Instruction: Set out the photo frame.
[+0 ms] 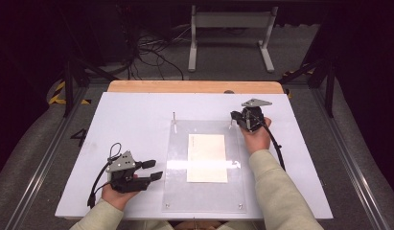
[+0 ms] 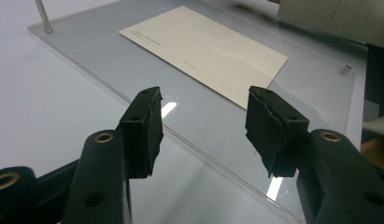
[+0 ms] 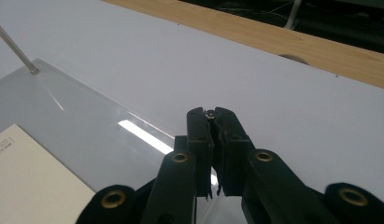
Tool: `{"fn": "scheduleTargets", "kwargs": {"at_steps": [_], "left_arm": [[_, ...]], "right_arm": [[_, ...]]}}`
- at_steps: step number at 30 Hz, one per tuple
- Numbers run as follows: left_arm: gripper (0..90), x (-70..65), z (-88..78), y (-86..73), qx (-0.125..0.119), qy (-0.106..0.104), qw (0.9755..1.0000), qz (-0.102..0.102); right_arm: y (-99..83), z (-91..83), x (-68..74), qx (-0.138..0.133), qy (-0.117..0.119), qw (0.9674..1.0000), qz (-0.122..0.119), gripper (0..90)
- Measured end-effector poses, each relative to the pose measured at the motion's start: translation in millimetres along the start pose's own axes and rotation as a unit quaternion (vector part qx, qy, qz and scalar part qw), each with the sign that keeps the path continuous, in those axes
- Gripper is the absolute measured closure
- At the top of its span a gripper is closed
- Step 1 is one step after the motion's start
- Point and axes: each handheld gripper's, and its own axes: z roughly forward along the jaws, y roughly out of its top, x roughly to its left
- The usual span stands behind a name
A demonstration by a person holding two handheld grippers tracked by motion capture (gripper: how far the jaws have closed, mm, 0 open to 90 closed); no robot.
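Note:
A clear acrylic plate [image 1: 177, 167] lies in the middle of the white table, with a cream card [image 1: 207, 157] at its centre. Thin metal pins stand upright at its two far corners. My right gripper [image 1: 233, 116] is at the far right corner, its jaws pressed together around that pin; the pin's metal tip [image 3: 210, 113] shows between the jaw tips. The far left pin [image 1: 174, 117] stands free. My left gripper [image 1: 154, 170] rests open at the plate's near left edge, pointing right at the card [image 2: 203, 46], nothing between its fingers [image 2: 145, 121].
A wooden strip [image 1: 194, 86] runs along the table's far edge. Beyond it on the floor stand a white metal frame [image 1: 230, 28] and loose cables [image 1: 151, 50]. Small screws [image 1: 240, 206] mark the plate's near corners.

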Motion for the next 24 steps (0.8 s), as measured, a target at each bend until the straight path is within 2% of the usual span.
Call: {"fn": "scheduleTargets", "kwargs": {"at_steps": [5,7,12,16,24], "left_arm": [[46.4,-0.4,-0.1,-0.1,0.000,-0.001,1.0000,-0.003],[46.4,-0.6,0.0,0.0,-0.002,-0.001,1.0000,-0.003],[46.4,0.1,0.6,0.7,-0.001,0.004,1.0000,0.006],[46.4,-0.7,0.3,0.7,-0.003,0.001,1.0000,0.002],[46.5,4.5,-3.4,0.9,-0.010,0.009,0.9999,-0.004]], "right_arm": [[-0.5,1.5,1.1,0.001,-0.006,1.0000,0.005,85.3],[-0.8,3.3,0.9,0.001,-0.007,0.9999,0.016,85.4],[0.5,6.1,1.4,0.006,-0.013,0.9995,0.028,85.5],[1.6,7.9,1.6,0.009,-0.016,0.9994,0.030,85.5],[3.5,10.3,0.6,0.013,-0.019,0.9990,0.039,85.6]]}}
